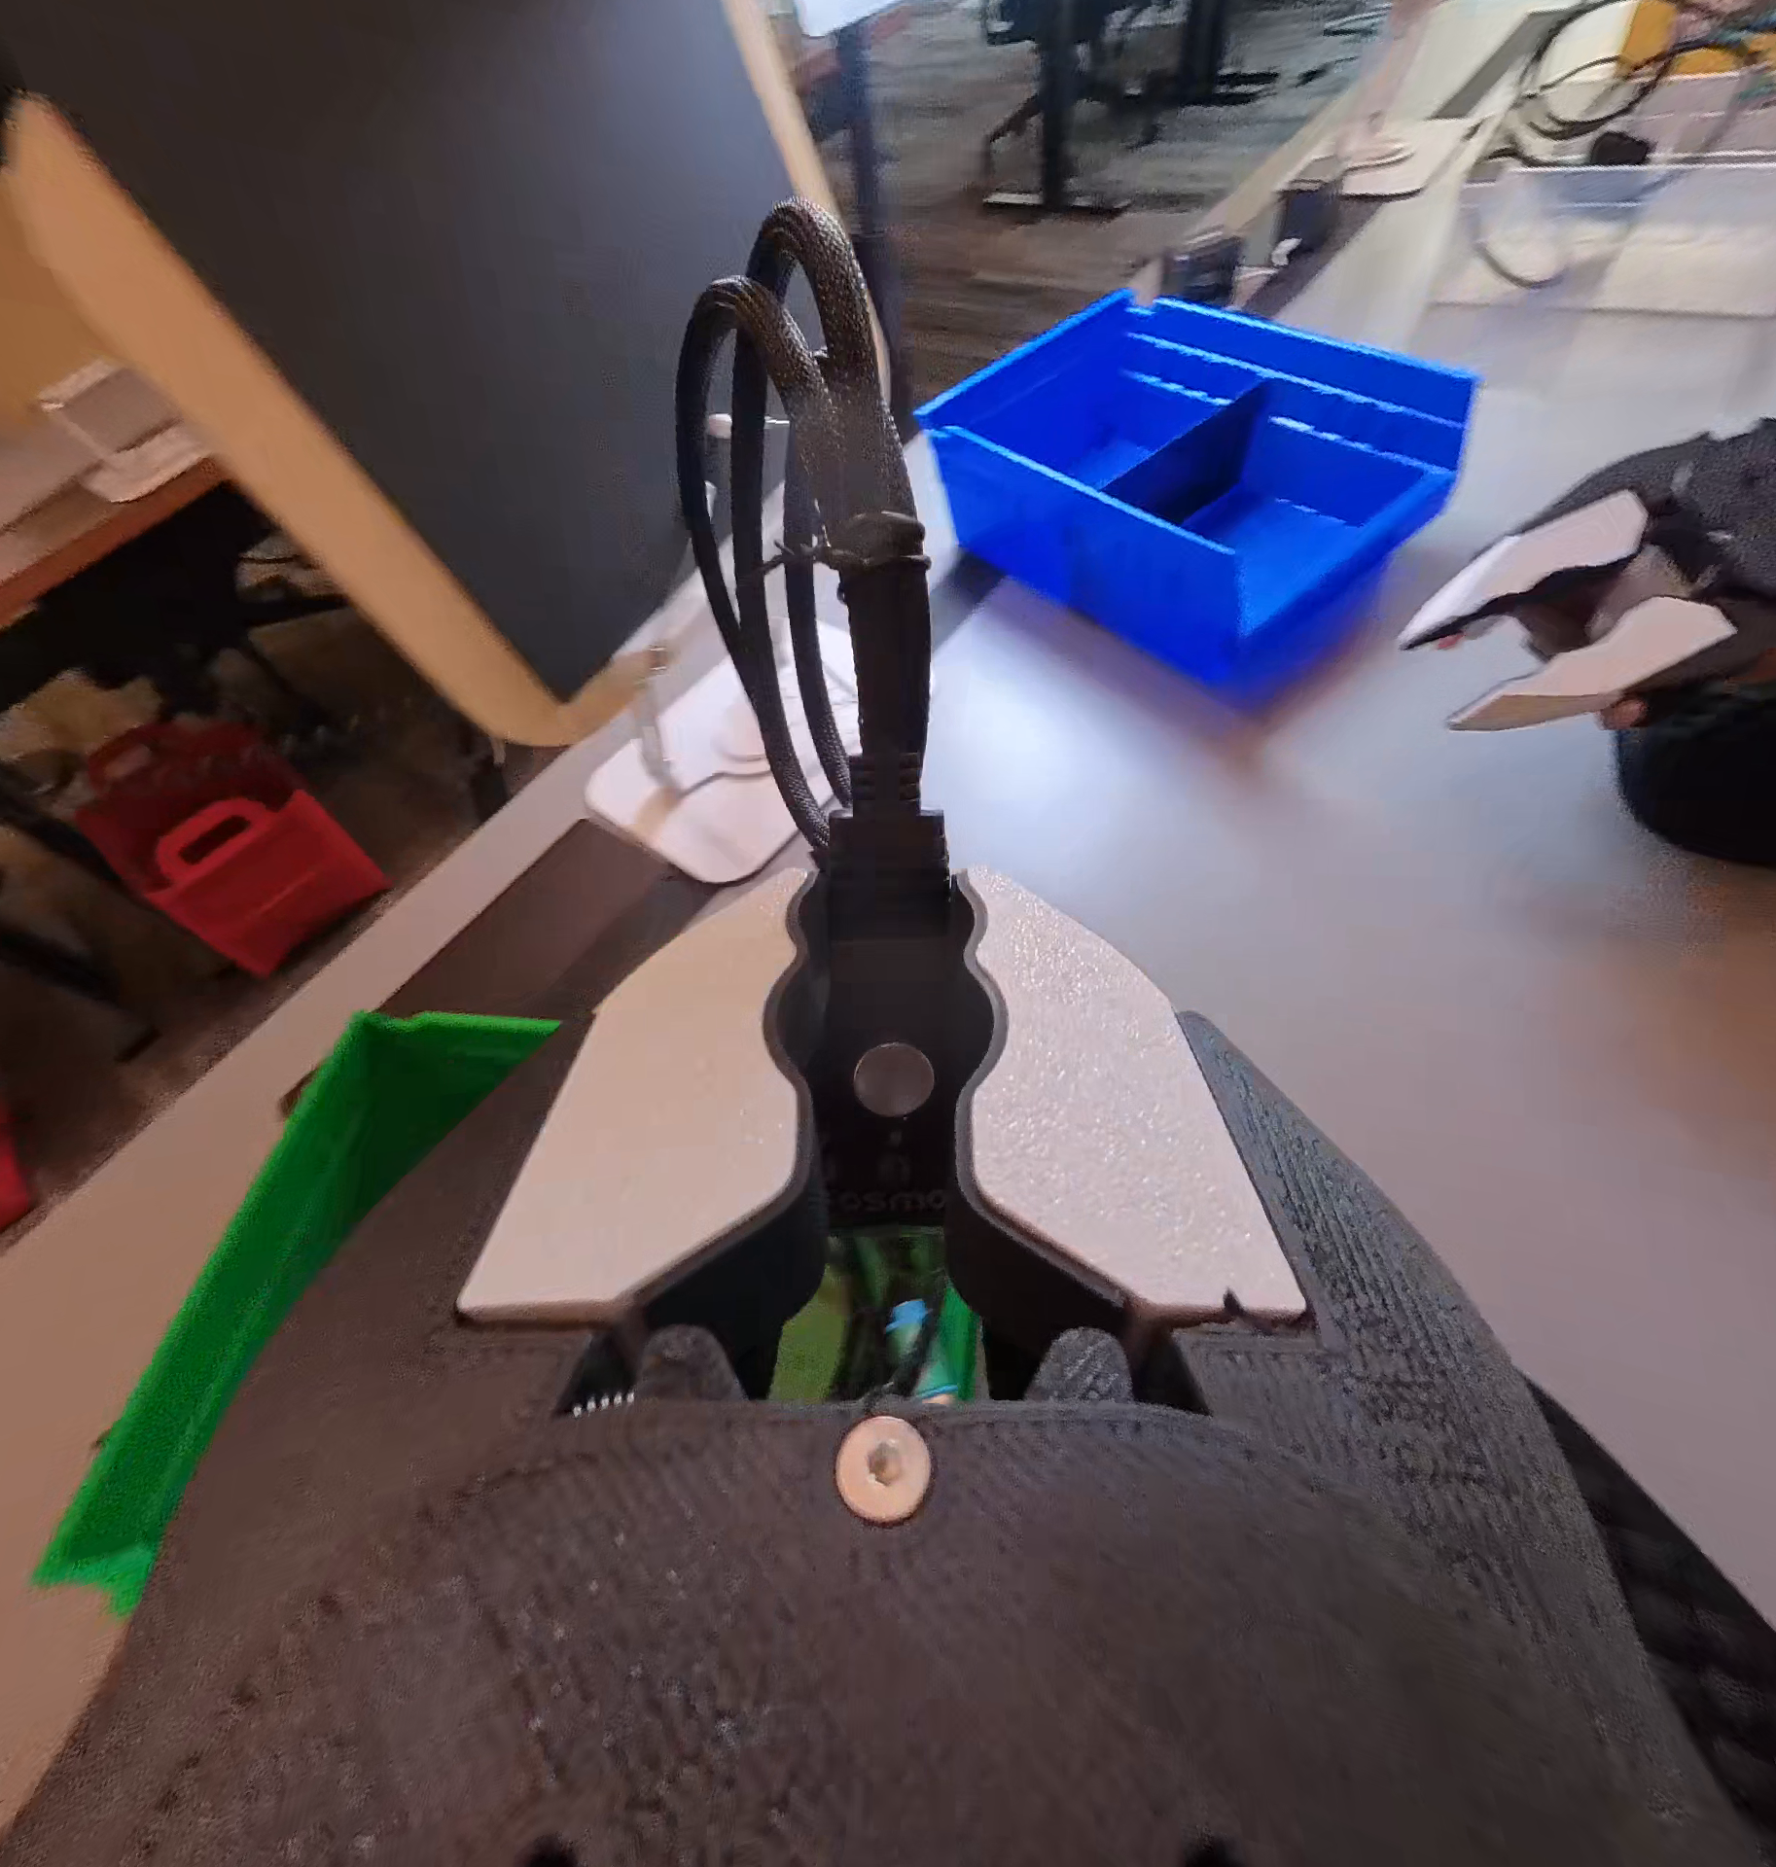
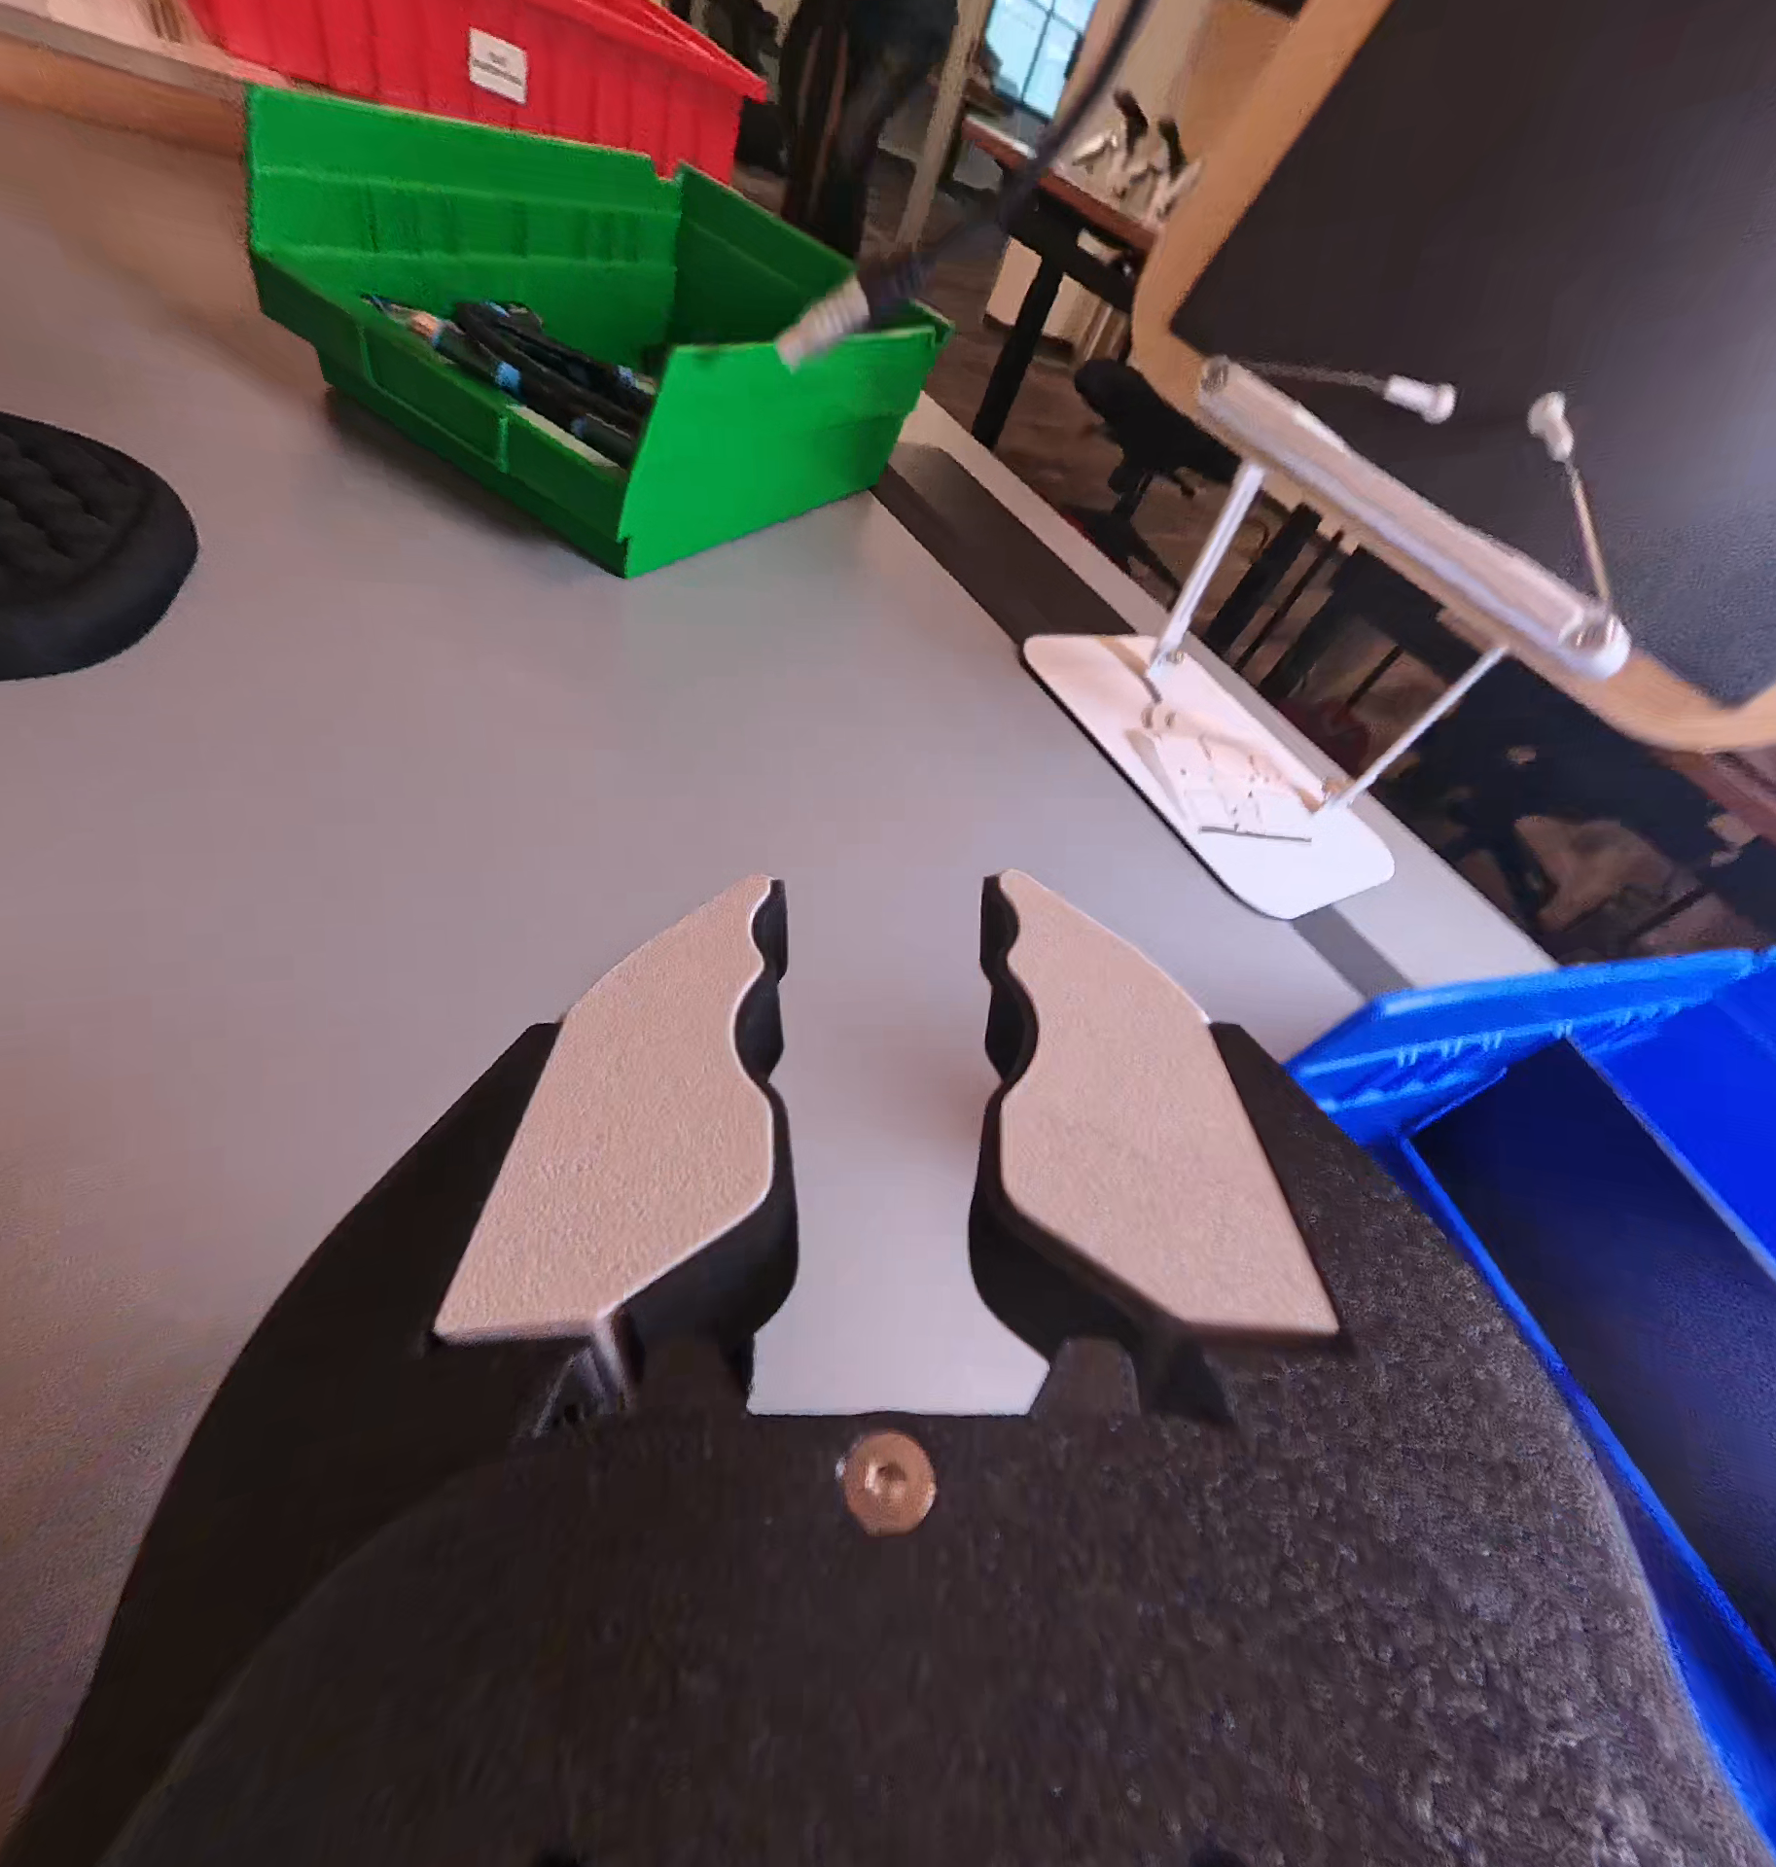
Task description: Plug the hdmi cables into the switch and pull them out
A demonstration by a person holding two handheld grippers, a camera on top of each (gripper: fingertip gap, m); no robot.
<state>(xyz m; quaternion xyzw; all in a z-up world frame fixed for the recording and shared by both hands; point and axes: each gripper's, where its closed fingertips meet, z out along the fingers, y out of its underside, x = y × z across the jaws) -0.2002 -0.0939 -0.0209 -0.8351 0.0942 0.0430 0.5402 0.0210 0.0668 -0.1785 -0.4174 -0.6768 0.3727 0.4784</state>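
Note:
My left gripper (image 1: 886,884) is shut on the black plug (image 1: 886,909) of a bundled cable. The cable's black braided loops (image 1: 813,404) stick out beyond the fingertips and are tied together partway up. The gripper hangs above the near corner of a green bin (image 1: 288,1263). My right gripper (image 2: 884,889) is open and empty, low over the grey table (image 2: 460,808). It also shows in the left wrist view (image 1: 1531,657), at the right beside a blue bin (image 1: 1217,505).
The green bin (image 2: 763,455) holds several black cables (image 2: 540,374), and a red bin (image 2: 561,61) stands behind it. The blue divided bin (image 2: 1571,1010) is at my right. A black pad (image 2: 45,546) lies at the left. A white stand base (image 2: 1217,778) sits at the table's far edge. Across from one pair of fingers to the other is roughly 30 cm.

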